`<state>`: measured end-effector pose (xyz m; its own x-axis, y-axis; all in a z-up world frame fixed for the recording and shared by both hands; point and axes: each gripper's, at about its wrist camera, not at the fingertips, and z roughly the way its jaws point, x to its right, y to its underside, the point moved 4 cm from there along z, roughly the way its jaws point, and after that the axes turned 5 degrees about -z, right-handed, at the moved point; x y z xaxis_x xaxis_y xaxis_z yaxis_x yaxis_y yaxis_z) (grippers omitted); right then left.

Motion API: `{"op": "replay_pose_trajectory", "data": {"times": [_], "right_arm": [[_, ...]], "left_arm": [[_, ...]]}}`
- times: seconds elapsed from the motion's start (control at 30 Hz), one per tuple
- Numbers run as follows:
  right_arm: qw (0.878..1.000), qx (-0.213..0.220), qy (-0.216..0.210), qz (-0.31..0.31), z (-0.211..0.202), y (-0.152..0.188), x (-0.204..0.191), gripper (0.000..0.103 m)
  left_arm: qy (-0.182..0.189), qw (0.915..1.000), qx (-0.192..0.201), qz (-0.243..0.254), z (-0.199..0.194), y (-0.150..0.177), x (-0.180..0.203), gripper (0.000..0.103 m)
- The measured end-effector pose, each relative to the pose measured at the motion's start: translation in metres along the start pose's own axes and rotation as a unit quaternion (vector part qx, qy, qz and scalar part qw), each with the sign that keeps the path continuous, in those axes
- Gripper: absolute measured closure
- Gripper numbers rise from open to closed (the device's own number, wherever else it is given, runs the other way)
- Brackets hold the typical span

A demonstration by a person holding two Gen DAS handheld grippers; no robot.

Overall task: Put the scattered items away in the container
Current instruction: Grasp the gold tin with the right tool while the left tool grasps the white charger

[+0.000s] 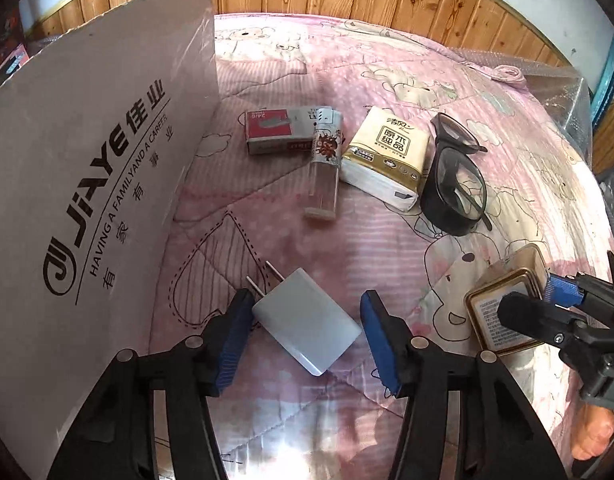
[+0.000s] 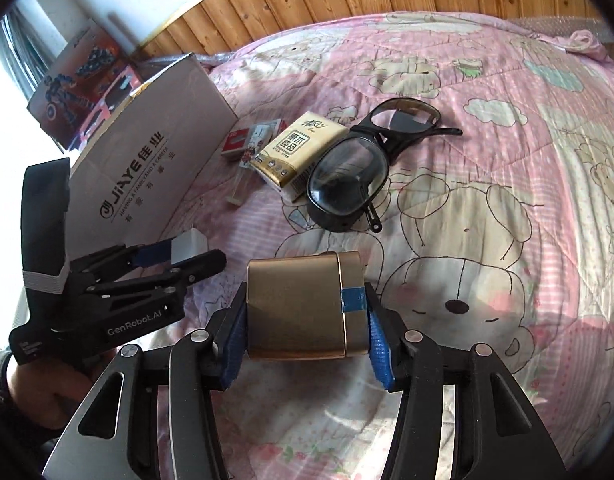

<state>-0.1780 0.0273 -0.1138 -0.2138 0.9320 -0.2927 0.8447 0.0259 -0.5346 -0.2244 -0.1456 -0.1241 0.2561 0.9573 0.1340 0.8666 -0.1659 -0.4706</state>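
Left gripper (image 1: 307,332) spread wide, straddling white charger (image 1: 305,322) on bed quilt (image 1: 387,92), no clamp yet. Right gripper (image 2: 305,342) clenched on gold tin (image 2: 295,308). Advice: close squarely on charger flanks, avoid prongs, then lift over cardboard box (image 1: 87,180) wall, just left.

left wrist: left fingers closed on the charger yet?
No. The left gripper is open: one finger touches the charger, the other stands clear of it.
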Motion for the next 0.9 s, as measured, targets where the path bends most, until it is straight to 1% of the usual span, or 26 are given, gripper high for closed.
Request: {"op": "replay_pose_trajectory", "data": {"times": [0.13, 0.33, 0.5, 0.7, 0.9], "right_arm": [[1.0, 0.006, -0.005, 0.012, -0.006, 0.003, -0.001, 0.05], [1.0, 0.012, -0.01, 0.025, -0.018, 0.013, -0.006, 0.05], [0.999, 0.017, -0.007, 0.037, -0.032, 0.022, -0.009, 0.05], [0.999, 0.011, 0.016, 0.042, -0.046, 0.041, -0.018, 0.05], [0.998, 0.02, 0.038, 0.046, -0.068, 0.054, -0.032, 0.05]], "left_arm": [[0.01, 0.9999, 0.009, 0.005, -0.007, 0.003, 0.0, 0.052], [0.029, 0.9993, 0.019, 0.016, -0.027, 0.009, 0.006, 0.052], [0.045, 0.9985, 0.024, 0.02, -0.036, 0.009, 0.022, 0.052], [0.071, 0.9961, 0.045, 0.027, -0.067, 0.018, 0.03, 0.052], [0.103, 0.9925, 0.056, 0.035, -0.083, 0.02, 0.041, 0.052]]}}
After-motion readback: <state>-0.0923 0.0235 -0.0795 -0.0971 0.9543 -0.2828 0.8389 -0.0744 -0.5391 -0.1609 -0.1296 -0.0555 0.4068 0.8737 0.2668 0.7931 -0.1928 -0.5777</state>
